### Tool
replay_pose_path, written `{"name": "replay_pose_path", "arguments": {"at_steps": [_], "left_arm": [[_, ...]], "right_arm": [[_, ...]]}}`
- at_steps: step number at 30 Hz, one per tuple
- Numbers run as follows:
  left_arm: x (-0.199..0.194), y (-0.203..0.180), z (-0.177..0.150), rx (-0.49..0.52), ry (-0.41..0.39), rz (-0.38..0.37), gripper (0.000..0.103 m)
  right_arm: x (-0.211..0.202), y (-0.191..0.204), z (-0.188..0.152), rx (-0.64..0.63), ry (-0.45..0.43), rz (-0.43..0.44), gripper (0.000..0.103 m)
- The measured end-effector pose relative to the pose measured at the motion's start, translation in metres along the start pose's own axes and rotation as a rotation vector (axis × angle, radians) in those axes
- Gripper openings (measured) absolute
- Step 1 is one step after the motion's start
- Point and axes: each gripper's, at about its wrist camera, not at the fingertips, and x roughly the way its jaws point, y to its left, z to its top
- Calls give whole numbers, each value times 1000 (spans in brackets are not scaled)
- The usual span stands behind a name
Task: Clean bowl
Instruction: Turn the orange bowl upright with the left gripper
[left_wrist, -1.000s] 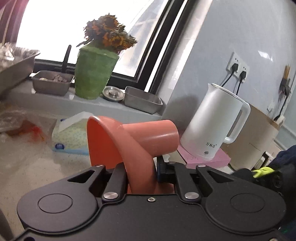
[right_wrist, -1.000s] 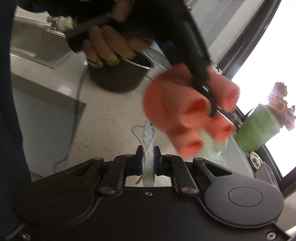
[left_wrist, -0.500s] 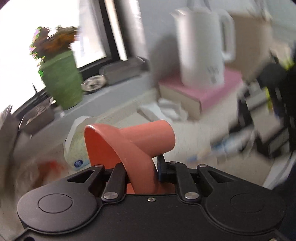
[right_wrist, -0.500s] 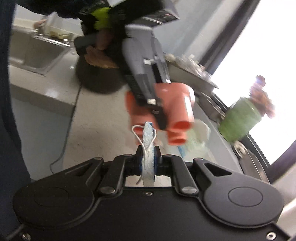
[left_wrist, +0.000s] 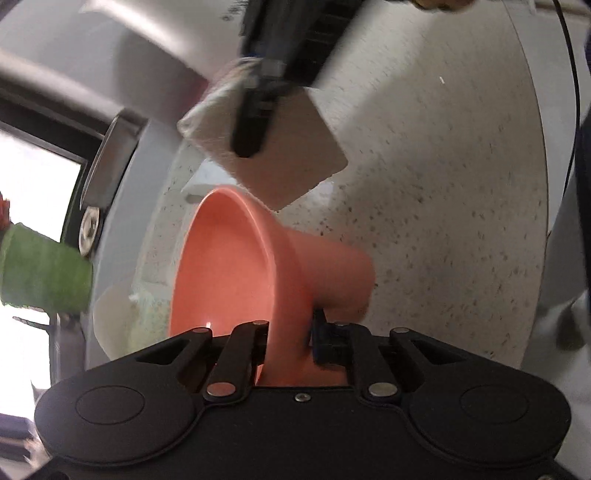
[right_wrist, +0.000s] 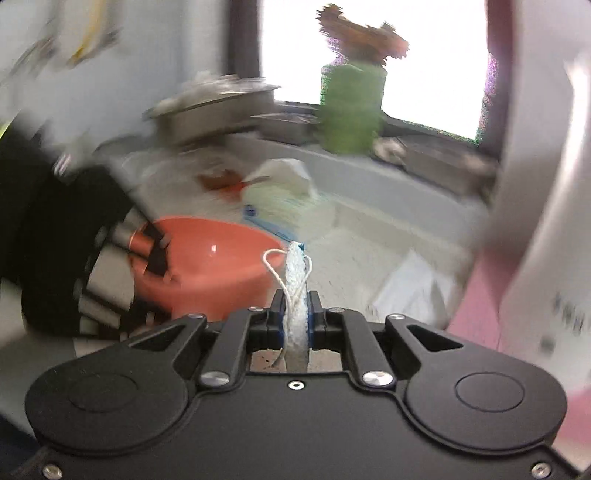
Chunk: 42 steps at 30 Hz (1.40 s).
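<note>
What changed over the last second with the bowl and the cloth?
The left gripper swung the orange bowl away from facing the window and kettle, so that view now looks down at the speckled counter. The right gripper came close: its cloth now sits just beside the bowl's rim. Both grips are unchanged, and no wiping contact shows yet.

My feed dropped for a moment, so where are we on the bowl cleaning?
Done: the left hand-held gripper is clamped on the orange bowl at its rim, and the right hand-held gripper is shut on the white cleaning cloth. In hand: cloth and bowl are close together, apart, both views motion-blurred. Left: all the wiping; the cloth is not yet inside the bowl.
</note>
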Motion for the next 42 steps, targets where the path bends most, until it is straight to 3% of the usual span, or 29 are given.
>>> {"name": "replay_pose_path", "arguments": {"at_steps": [1, 4, 6, 11, 16, 19, 20, 21, 24, 27, 29, 34, 35, 37, 39, 41, 42], "left_arm": [[1, -1, 0, -3, 4, 5, 15], [2, -11, -8, -2, 22, 87, 36], [-1, -12, -15, -72, 14, 83, 48], [-14, -6, -24, -227, -7, 118, 57], [-39, 2, -36, -333, -51, 105, 59], [-59, 11, -43, -466, -90, 86, 59], [-71, 22, -54, -603, -123, 69, 59], [-75, 19, -54, -641, -132, 64, 59], [-92, 47, -91, -1104, -242, -46, 60], [-84, 61, -110, -1334, -269, -94, 60], [-67, 72, -116, -1433, -224, -147, 60], [-22, 83, -112, -1516, -82, -217, 60], [-8, 84, -111, -1529, -30, -258, 60], [11, 79, -110, -1542, 3, -349, 58], [19, 77, -105, -1489, -9, -386, 48], [14, 76, -97, -1398, -53, -388, 26], [10, 77, -95, -1380, -80, -391, 22]], "right_arm": [[2, -4, -1, 28, 5, -5, 12], [6, -14, -7, 63, 20, -33, 12], [10, -17, -10, 66, 25, -45, 12], [8, -15, -12, 69, 33, -38, 12], [11, -9, -4, 30, 40, -38, 12], [11, -8, -2, 20, 43, -41, 12], [12, -7, -1, 17, 43, -42, 12], [13, -6, 0, 13, 44, -43, 12], [12, -3, 0, 8, 46, -40, 12], [15, 2, -1, -6, 56, -33, 12], [16, 6, -2, -16, 60, -27, 12], [18, 11, 1, -33, 51, -19, 12], [17, 11, 3, -33, 47, -18, 12], [14, 10, 4, -35, 38, -17, 12], [11, 9, 5, -38, 30, -17, 12], [4, 8, 5, -59, 9, -30, 12], [1, 8, 5, -67, 2, -37, 12]]}}
